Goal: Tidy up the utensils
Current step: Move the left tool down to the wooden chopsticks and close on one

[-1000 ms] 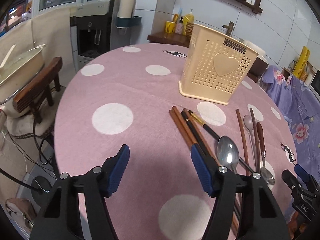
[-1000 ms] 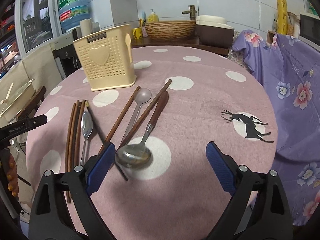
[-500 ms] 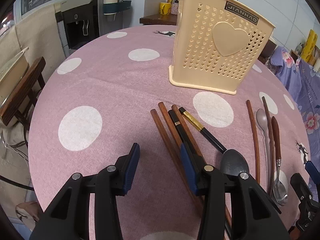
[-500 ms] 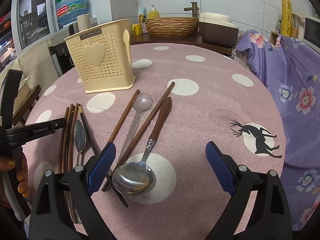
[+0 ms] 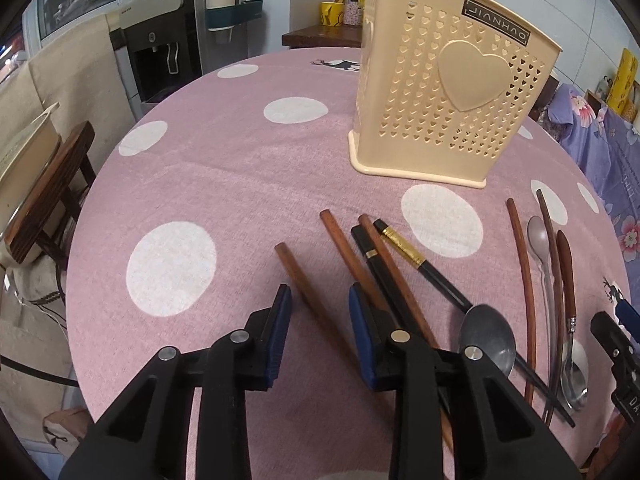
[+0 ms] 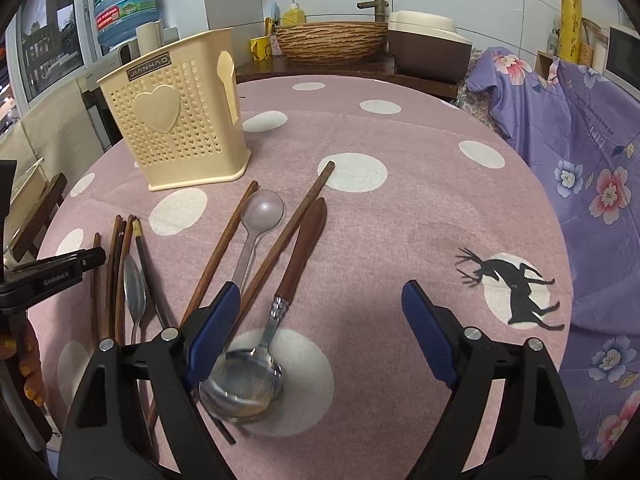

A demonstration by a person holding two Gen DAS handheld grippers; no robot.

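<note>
A cream perforated utensil holder [image 5: 452,92] [image 6: 176,120] stands upright on the pink dotted tablecloth [image 5: 240,168]. In front of it lie brown chopsticks, black gold-banded chopsticks [image 5: 404,248], a steel spoon [image 5: 486,336] and a pale plastic spoon [image 6: 262,208]. My left gripper [image 5: 318,308] is closing, with one brown chopstick [image 5: 292,268] lying between its pads, which stand apart from it. My right gripper [image 6: 320,320] is wide and closing slightly; the wood-handled steel spoon [image 6: 298,256] lies between its fingers, untouched, its bowl [image 6: 244,384] by the left finger.
A water dispenser [image 5: 160,40] and a wooden chair [image 5: 44,196] stand off the table's left edge. A purple flowered cloth [image 6: 580,152] hangs at the right. Behind the table a counter holds a woven basin [image 6: 332,40] and a box.
My left gripper moved forward and down over the chopsticks and narrowed its jaws; the leftmost brown chopstick now lies apart from the others. My right gripper crept toward the wood-handled spoon and narrowed a little.
</note>
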